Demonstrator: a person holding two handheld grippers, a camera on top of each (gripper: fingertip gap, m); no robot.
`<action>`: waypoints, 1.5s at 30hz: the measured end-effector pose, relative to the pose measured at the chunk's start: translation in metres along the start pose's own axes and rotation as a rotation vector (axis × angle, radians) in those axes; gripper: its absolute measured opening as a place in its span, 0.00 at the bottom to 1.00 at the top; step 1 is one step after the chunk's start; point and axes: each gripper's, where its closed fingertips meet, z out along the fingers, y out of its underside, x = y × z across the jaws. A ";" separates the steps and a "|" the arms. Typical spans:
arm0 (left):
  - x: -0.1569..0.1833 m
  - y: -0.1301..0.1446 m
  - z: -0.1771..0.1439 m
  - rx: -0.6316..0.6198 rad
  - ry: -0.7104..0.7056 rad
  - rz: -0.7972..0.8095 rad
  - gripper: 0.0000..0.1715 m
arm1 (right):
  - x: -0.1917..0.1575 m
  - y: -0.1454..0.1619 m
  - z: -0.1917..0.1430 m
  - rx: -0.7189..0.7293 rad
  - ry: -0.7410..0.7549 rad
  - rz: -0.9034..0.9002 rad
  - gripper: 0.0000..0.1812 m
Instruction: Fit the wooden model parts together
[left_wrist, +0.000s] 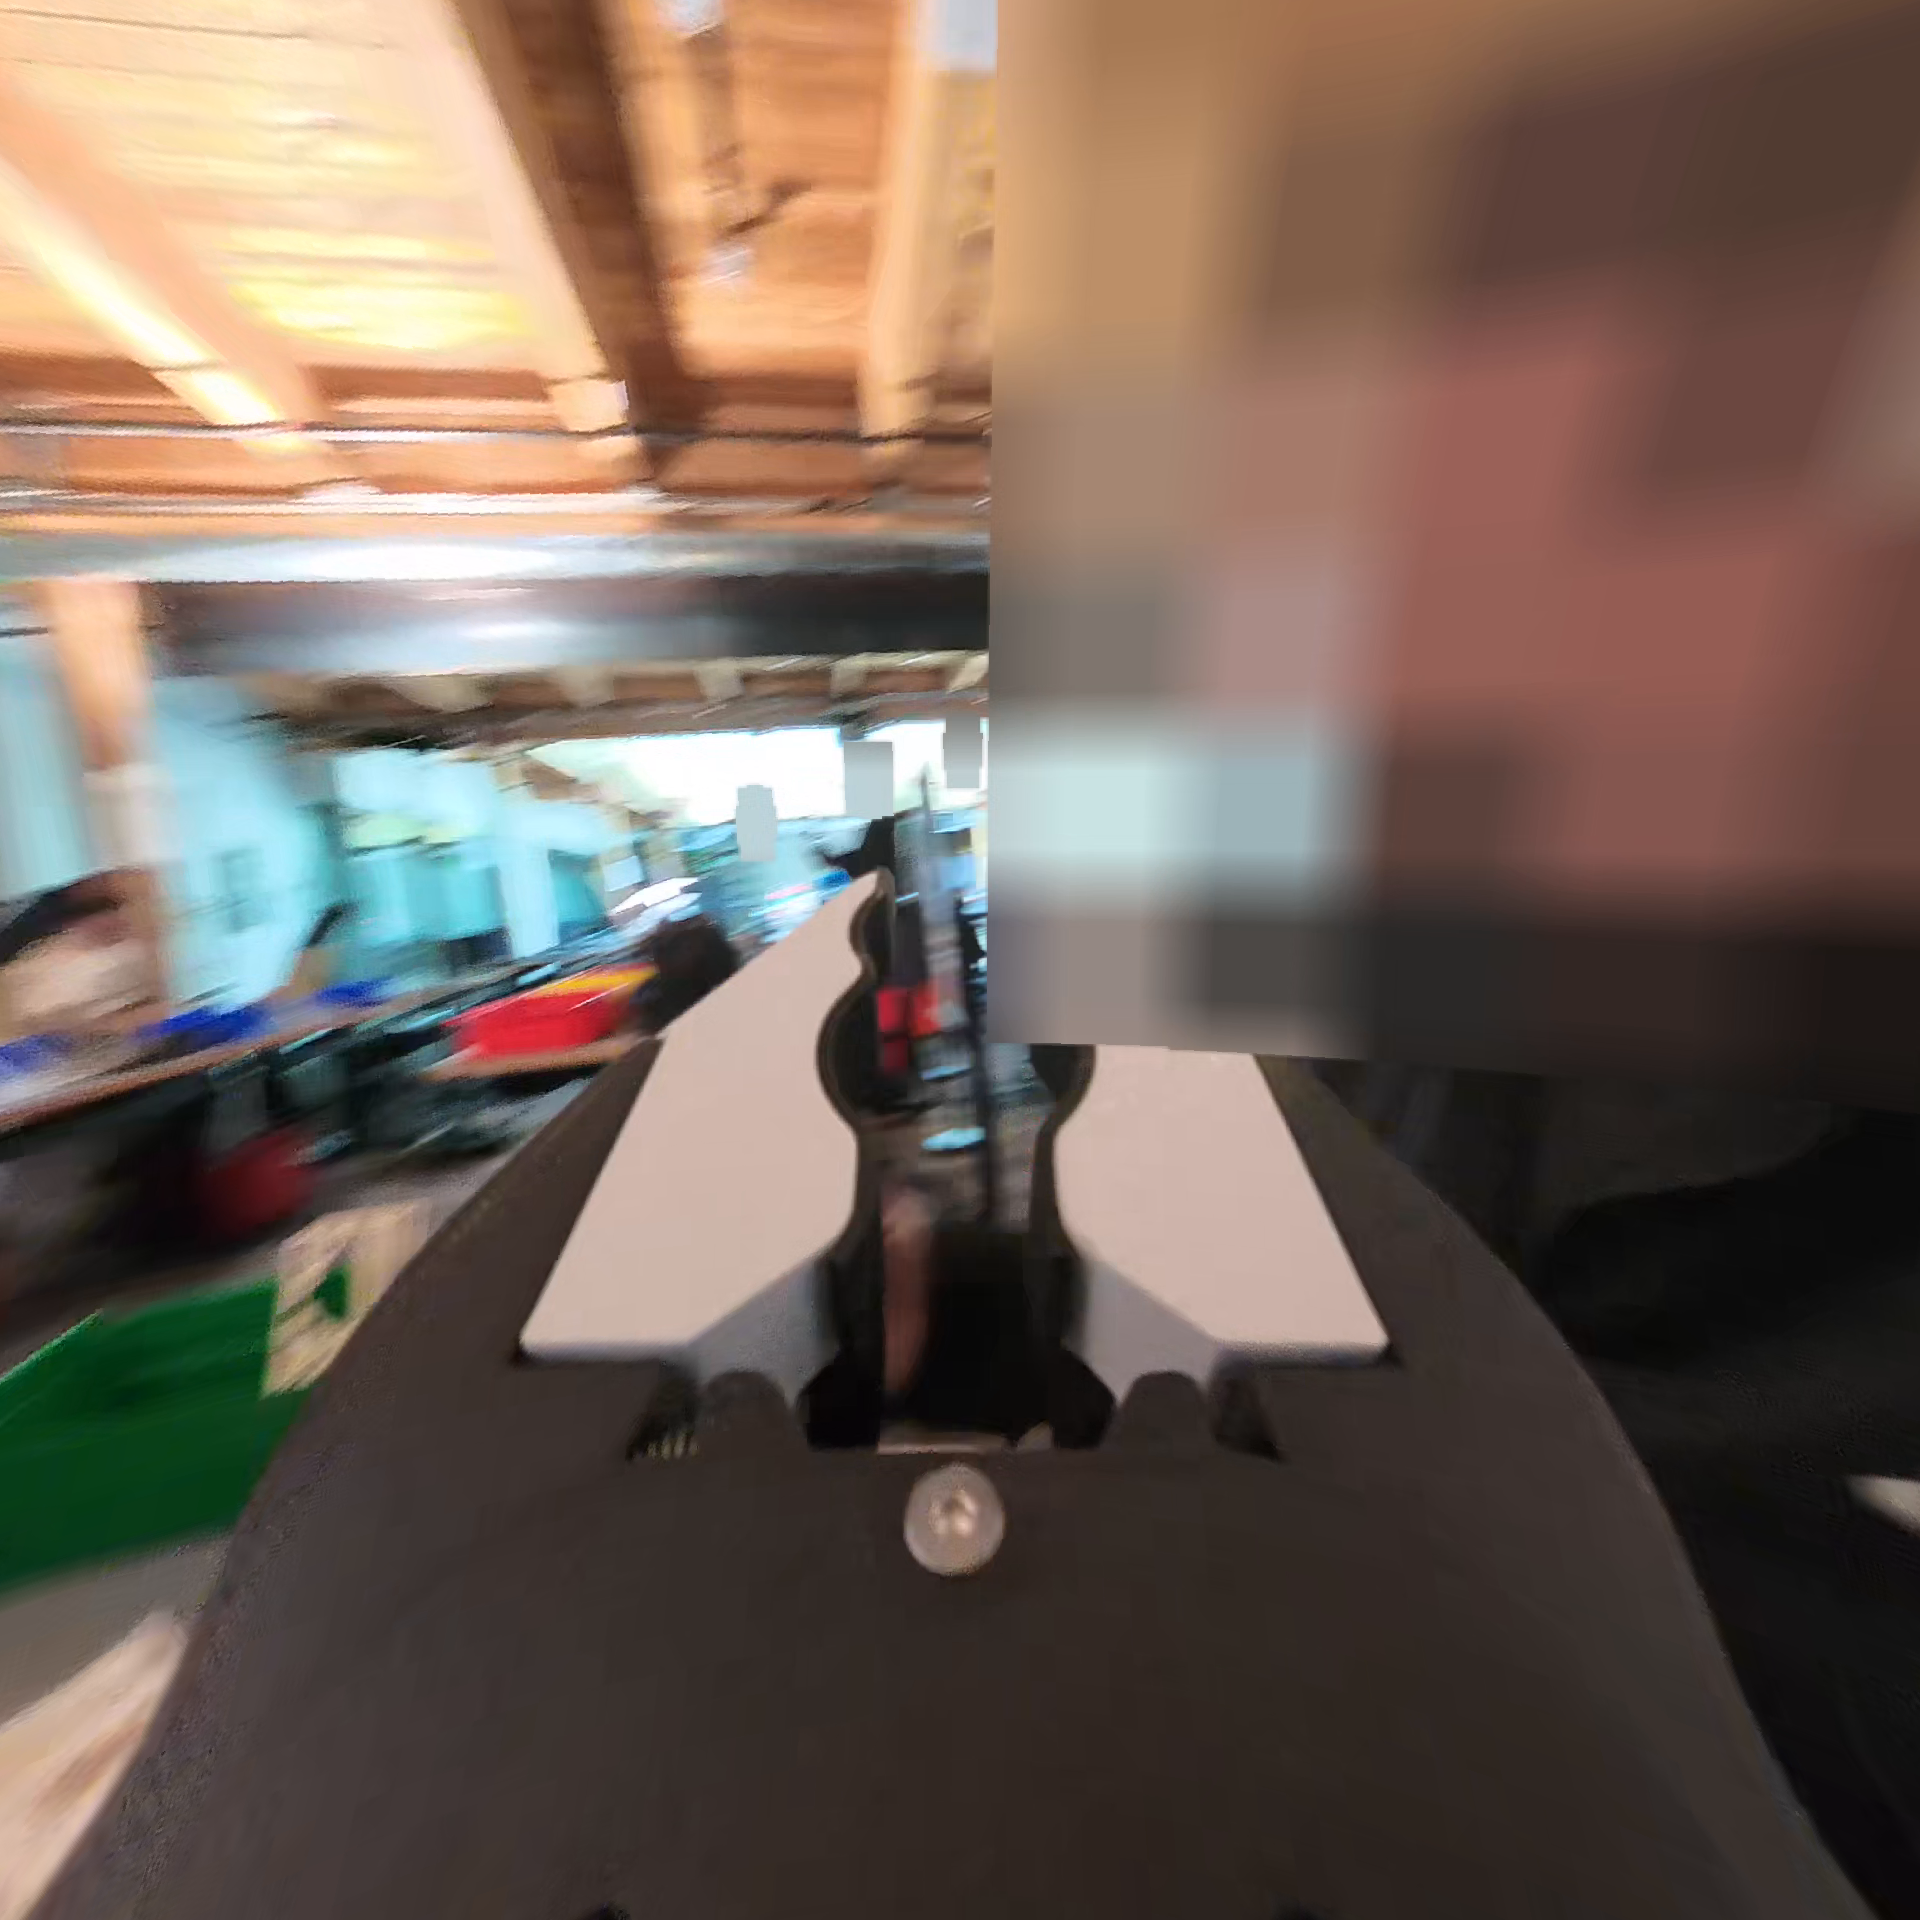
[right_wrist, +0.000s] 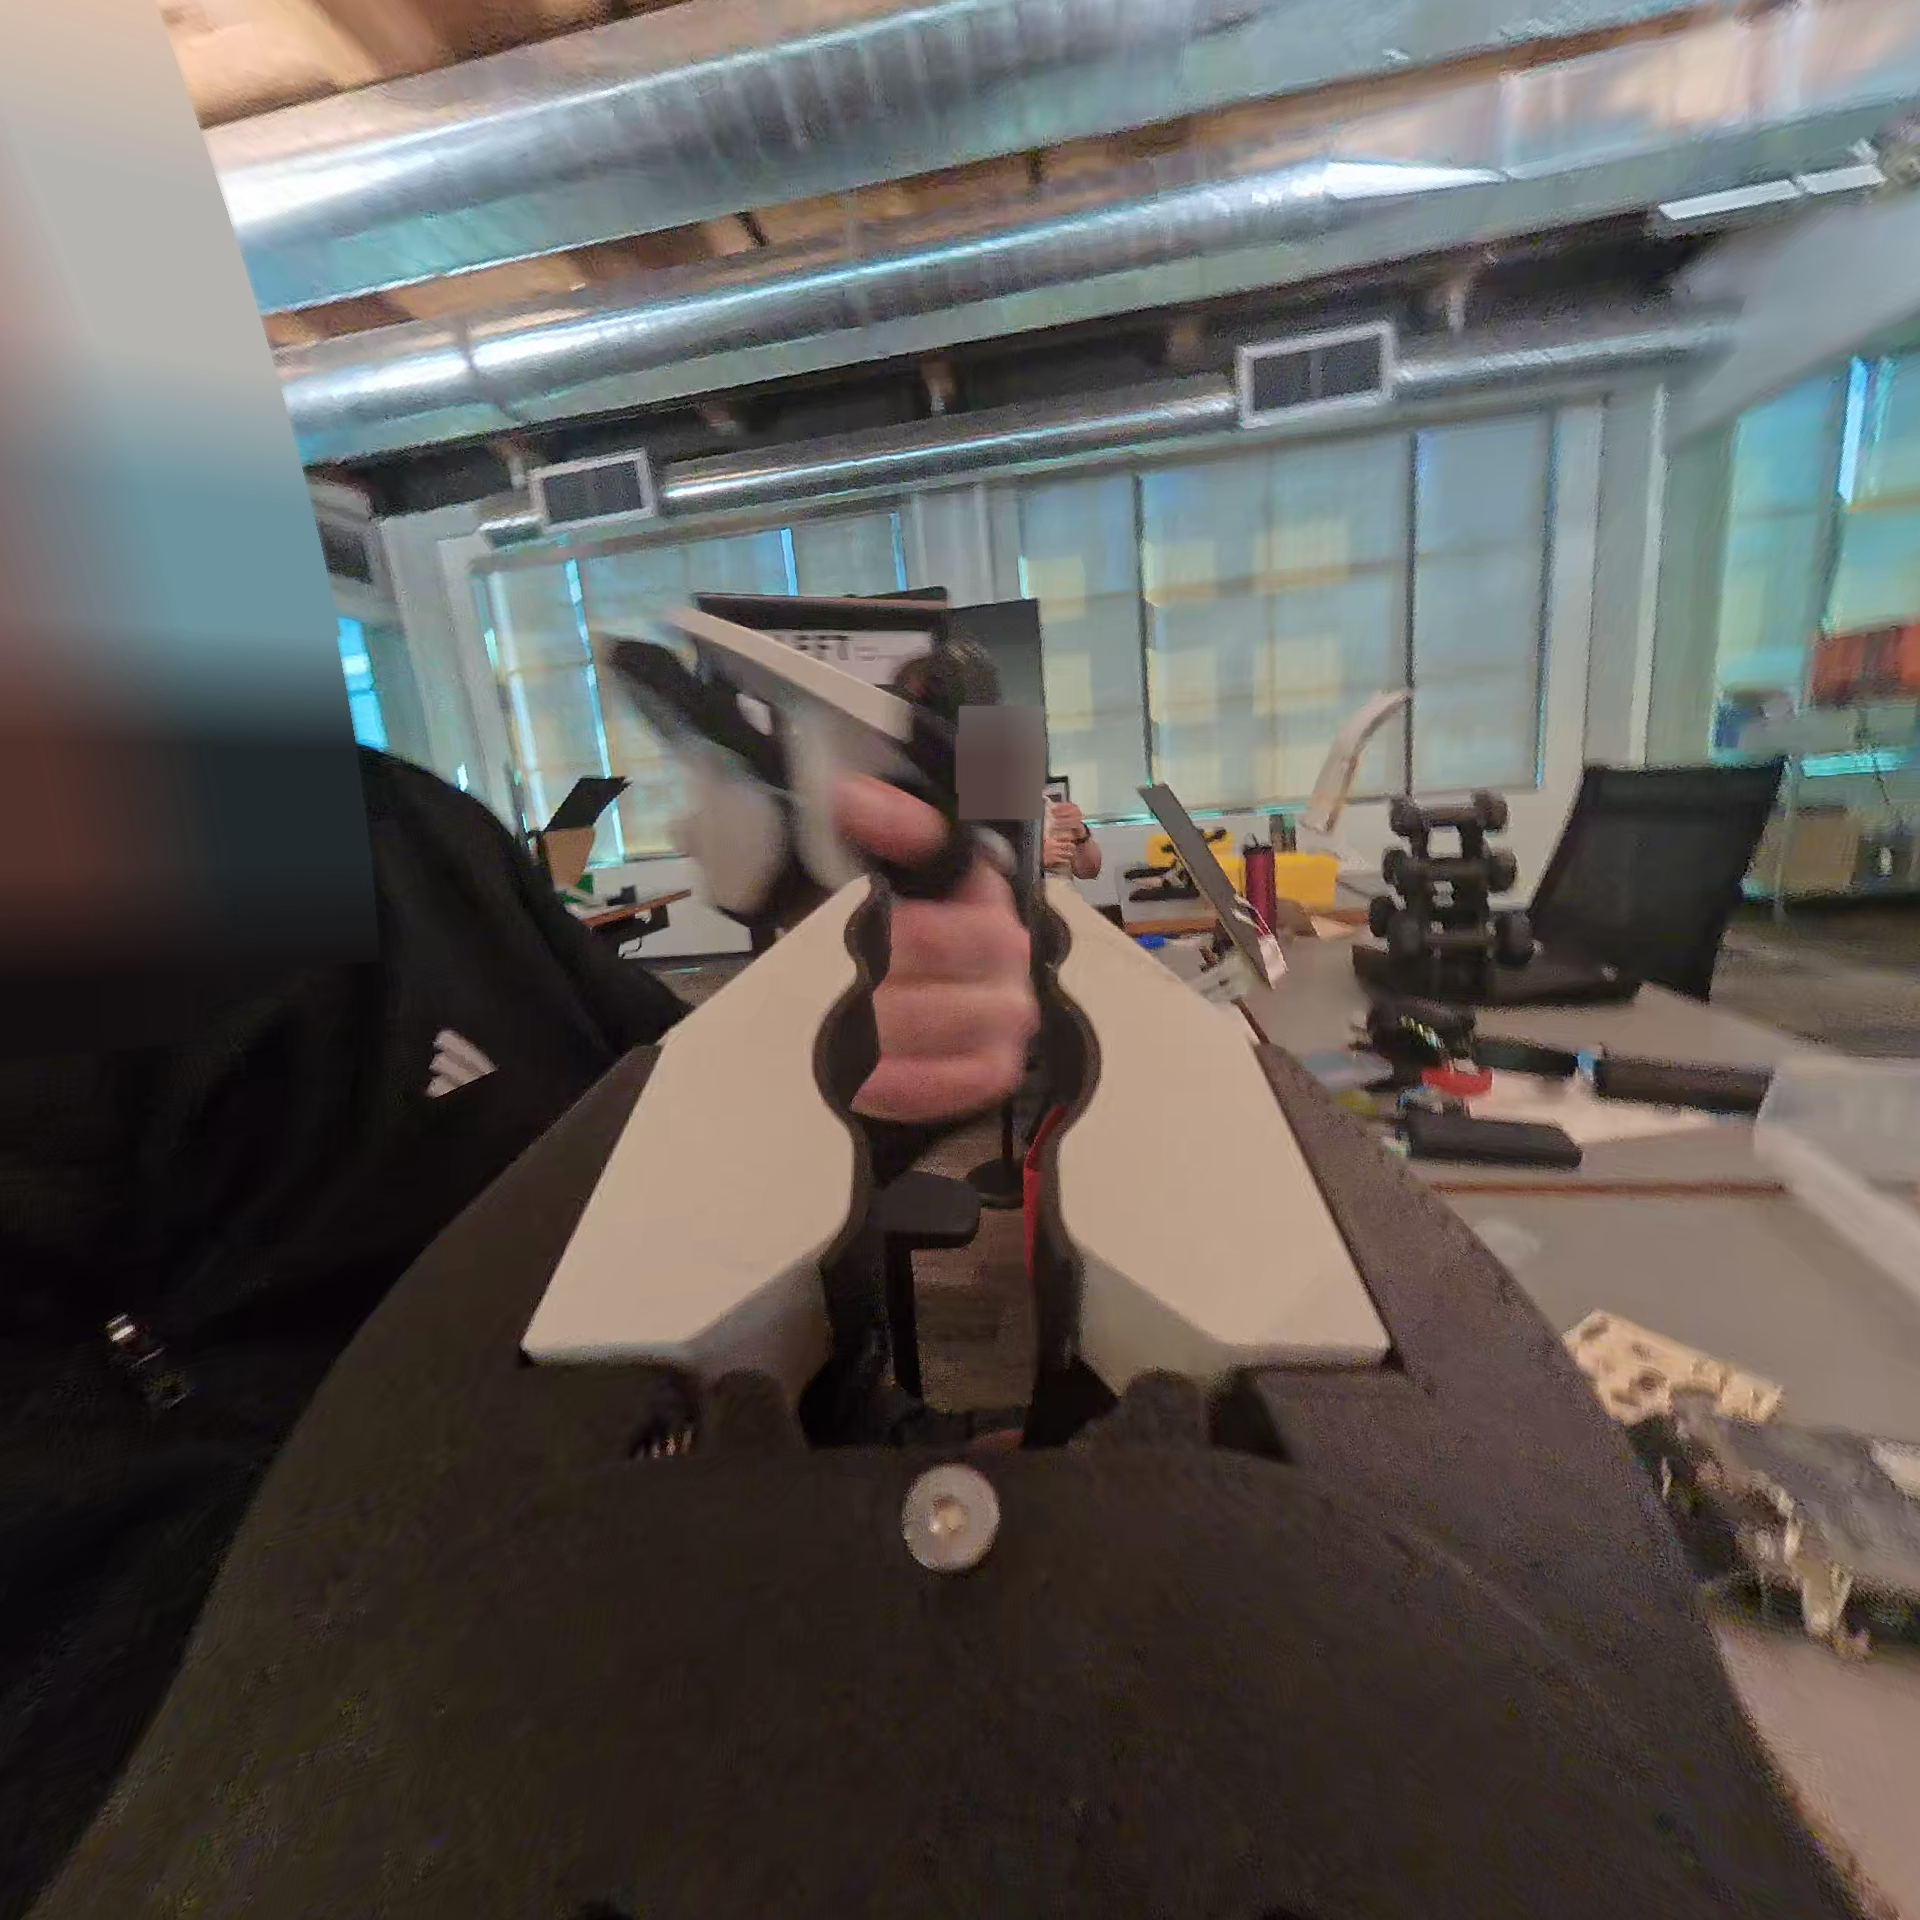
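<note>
The right gripper (right_wrist: 956, 914) points up and out across the room, its two white fingers (right_wrist: 727, 1122) parted by a moderate gap with nothing between them. Seen through that gap, farther off, is a person's hand (right_wrist: 951, 1013) wrapped around the black handle of the left gripper (right_wrist: 790, 717), which shows as a motion-blurred black and white shape raised in front of the windows (right_wrist: 1278, 613). In its own view the left gripper (left_wrist: 961, 997) also aims upward, toward wooden ceiling beams (left_wrist: 343, 260); its fingers (left_wrist: 727, 1132) stand apart and hold nothing, though a mosaic patch covers the tip of the right-hand one. A black jacket sleeve (right_wrist: 312, 1091) fills the left of the right wrist view. The wooden model parts appear as a pale jumble on the grey table (right_wrist: 1621, 1278) at that view's lower right edge (right_wrist: 1766, 1475), well apart from both grippers. A black rack of dumbbells (right_wrist: 1449, 894) stands farther back on the table.
</note>
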 end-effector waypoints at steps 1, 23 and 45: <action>-0.022 0.014 -0.010 -0.033 -0.118 -0.003 0.11 | -0.015 -0.006 0.002 0.006 -0.050 -0.042 0.11; -0.003 0.140 -0.044 -0.216 -0.253 -0.254 0.00 | -0.131 0.072 0.089 -0.173 -0.411 -0.116 0.07; 0.010 0.142 -0.061 -0.343 -0.144 -0.253 0.00 | -0.110 0.089 0.099 -0.177 -0.295 -0.078 0.05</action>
